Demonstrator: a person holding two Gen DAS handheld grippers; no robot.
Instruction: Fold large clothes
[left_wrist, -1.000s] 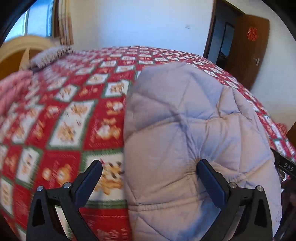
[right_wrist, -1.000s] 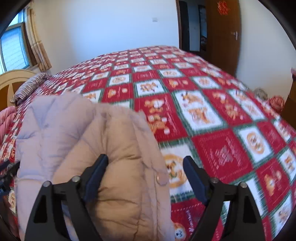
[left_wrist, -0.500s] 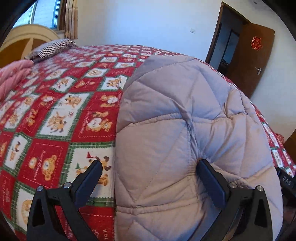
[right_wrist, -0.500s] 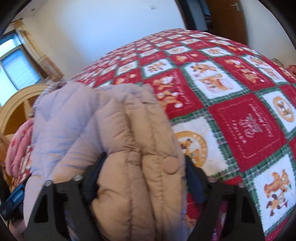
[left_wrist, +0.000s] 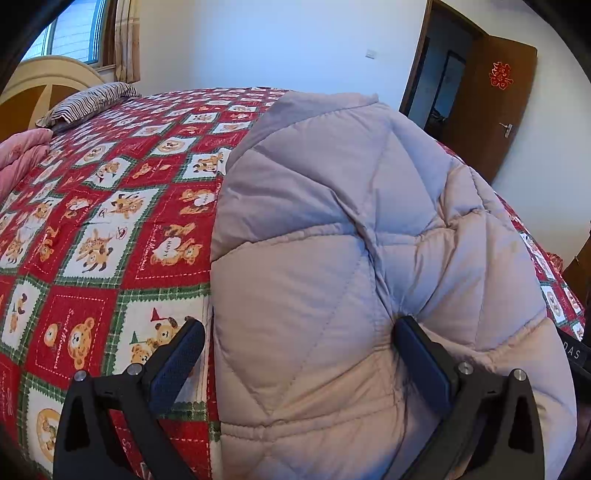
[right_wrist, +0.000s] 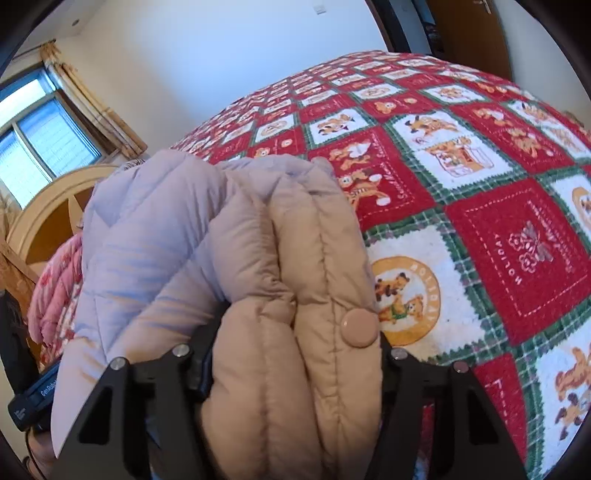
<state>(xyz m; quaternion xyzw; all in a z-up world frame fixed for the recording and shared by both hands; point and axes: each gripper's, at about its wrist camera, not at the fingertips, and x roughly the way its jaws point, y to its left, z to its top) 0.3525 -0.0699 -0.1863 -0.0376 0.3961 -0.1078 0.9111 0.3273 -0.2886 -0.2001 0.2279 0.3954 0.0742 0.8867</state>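
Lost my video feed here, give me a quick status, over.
Left tool open, one finger pressed into the padded jacket. Right tool closing around the jacket's beige snap edge. Jacket lies on the bedspread; nothing in the way.

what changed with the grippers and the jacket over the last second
The right gripper came down around the bunched tan edge of the puffer jacket; its jaws are closing, with the padding filling the gap. The left gripper stayed open, one finger pressed into the jacket's quilted side, the other over the bedspread. The jacket stayed on the bed.
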